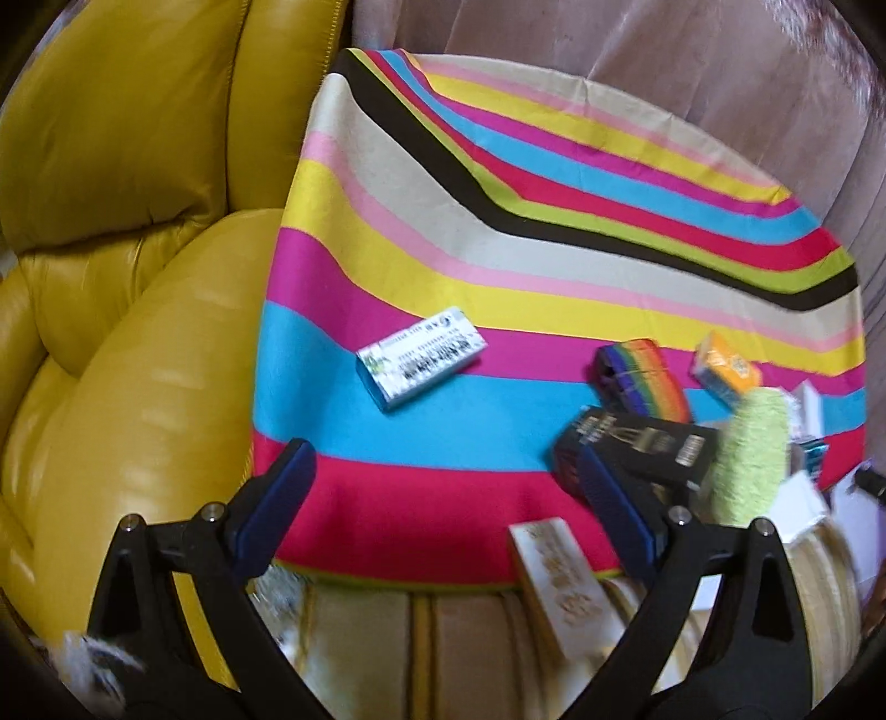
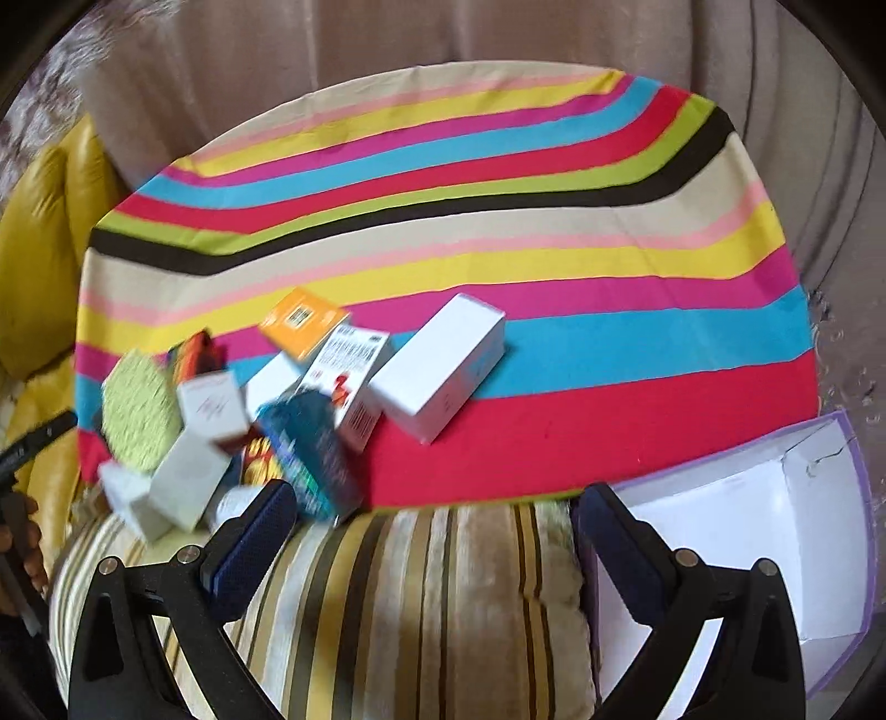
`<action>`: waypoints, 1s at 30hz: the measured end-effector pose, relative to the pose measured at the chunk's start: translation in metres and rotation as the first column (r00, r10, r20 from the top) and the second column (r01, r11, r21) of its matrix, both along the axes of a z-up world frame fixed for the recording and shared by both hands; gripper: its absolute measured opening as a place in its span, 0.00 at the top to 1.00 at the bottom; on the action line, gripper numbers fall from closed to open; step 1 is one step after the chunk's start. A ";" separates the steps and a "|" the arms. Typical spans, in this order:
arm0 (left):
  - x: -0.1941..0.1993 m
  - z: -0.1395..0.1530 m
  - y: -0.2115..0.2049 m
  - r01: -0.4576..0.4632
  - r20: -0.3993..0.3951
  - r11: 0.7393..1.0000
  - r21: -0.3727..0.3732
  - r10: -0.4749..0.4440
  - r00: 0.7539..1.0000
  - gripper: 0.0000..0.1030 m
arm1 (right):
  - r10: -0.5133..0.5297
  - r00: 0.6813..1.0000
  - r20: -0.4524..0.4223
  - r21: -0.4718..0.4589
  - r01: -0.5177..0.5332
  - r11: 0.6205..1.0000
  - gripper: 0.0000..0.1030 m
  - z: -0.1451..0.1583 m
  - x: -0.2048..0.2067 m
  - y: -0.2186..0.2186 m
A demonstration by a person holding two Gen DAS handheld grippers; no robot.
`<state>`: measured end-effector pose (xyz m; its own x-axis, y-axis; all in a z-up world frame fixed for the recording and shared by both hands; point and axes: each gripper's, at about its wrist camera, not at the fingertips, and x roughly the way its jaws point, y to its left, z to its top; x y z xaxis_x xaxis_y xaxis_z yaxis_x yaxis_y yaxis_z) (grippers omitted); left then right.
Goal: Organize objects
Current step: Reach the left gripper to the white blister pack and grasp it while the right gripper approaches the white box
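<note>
A striped cloth covers the surface. In the left wrist view a white printed box lies alone on it, ahead of my open, empty left gripper. To its right lie a black box, a rainbow box, an orange box and a green fuzzy piece. A cream box lies at the cloth's near edge. In the right wrist view my right gripper is open and empty, with a pile of boxes to its front left: a white box, a teal box, an orange box.
A yellow leather sofa is at the left. A striped cushion lies under the right gripper. An open white box with lilac edges sits at the right. A curtain hangs behind.
</note>
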<state>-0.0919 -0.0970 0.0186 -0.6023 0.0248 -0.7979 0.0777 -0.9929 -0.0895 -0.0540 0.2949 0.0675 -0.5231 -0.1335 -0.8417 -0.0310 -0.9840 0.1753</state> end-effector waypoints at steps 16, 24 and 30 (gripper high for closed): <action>-0.078 -0.029 0.005 0.135 0.057 0.957 -0.257 -0.124 0.991 0.14 | -0.178 0.983 0.042 -0.084 0.181 0.980 0.00 -0.020 -0.069 0.006; -0.091 -0.049 -0.002 0.152 0.109 0.962 -0.228 -0.130 0.985 0.30 | -0.242 0.967 0.081 0.001 0.243 0.970 0.00 -0.034 -0.094 0.003; -0.087 -0.049 -0.004 0.159 0.115 0.978 -0.135 -0.144 0.983 0.56 | -0.238 0.968 0.079 0.075 0.232 0.970 0.04 -0.036 -0.094 0.000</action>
